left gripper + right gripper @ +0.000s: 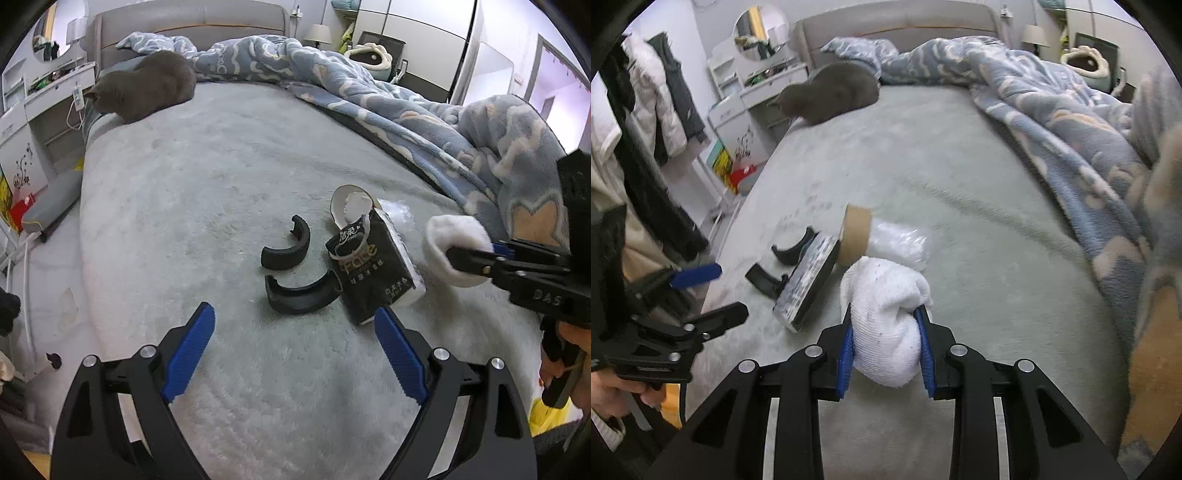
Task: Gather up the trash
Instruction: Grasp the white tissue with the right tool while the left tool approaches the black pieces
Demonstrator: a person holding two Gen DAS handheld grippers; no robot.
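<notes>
Trash lies in a cluster on the grey bed (221,166): a black tissue pack (373,269), two curved black plastic pieces (286,247) (301,291), a cardboard cup or tube (855,236) with crumpled white paper inside, and a clear plastic wrapper (901,243). My right gripper (885,314) is shut on a white sock-like bundle (886,332), its blue pads pressing both sides; the bundle hangs right of the tissue pack (809,280). My left gripper (294,312) stands wide open just short of the nearer curved piece, nothing between its fingers.
A grey cat (147,86) lies at the bed's far left corner. A rumpled blue blanket (406,110) covers the right side. The bed's left edge drops to the floor beside a white shelf unit (55,96). Clothes hang at the left (665,96).
</notes>
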